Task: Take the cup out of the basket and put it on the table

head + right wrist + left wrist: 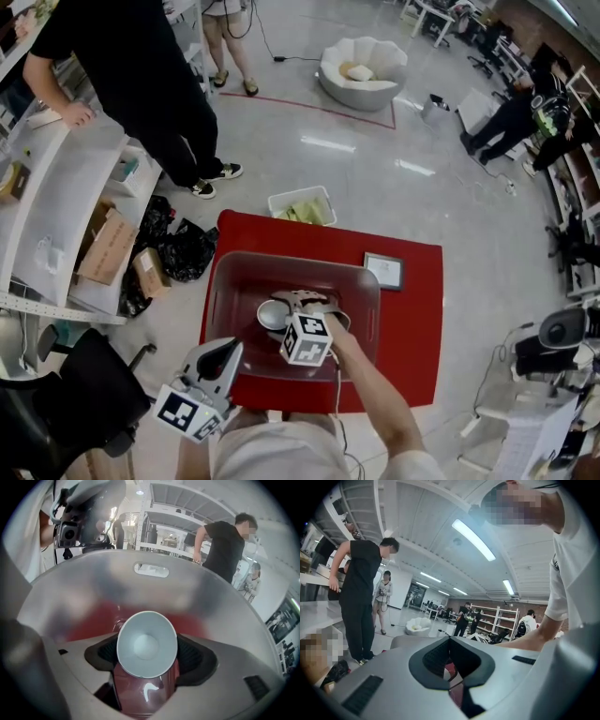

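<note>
So the right gripper (150,658) has its jaws spread pretty wide and clamped on both sides of a ceramic cup, glossy maroon outside and white inside (146,641). The cup sits tilted in the grip, with its open mouth facing back at the gripper's camera. From the head view, that cup (272,315) is inside the translucent grey plastic basket (295,258), a bit left of the middle, with the basket walls all around it. I can't tell whether its bottom touches the basket floor. The far wall has a handle slot (151,569) cut into it.

The left gripper (225,352) hangs at the basket's near-left corner, just outside the rim. Its jaws are pulled together with only a thin slit between the dark pads (436,660), and it's got nothing in it.

The basket sits on a small square table with a red top (412,319). A small grey-framed flat panel (383,270) lies by its far right corner.

On the floor past the table there's a white tray of greenish stuff (302,206). Further off is a white shell-shaped chair (364,70). A person in black (141,75) leans on white shelving (56,216) at the left.
</note>
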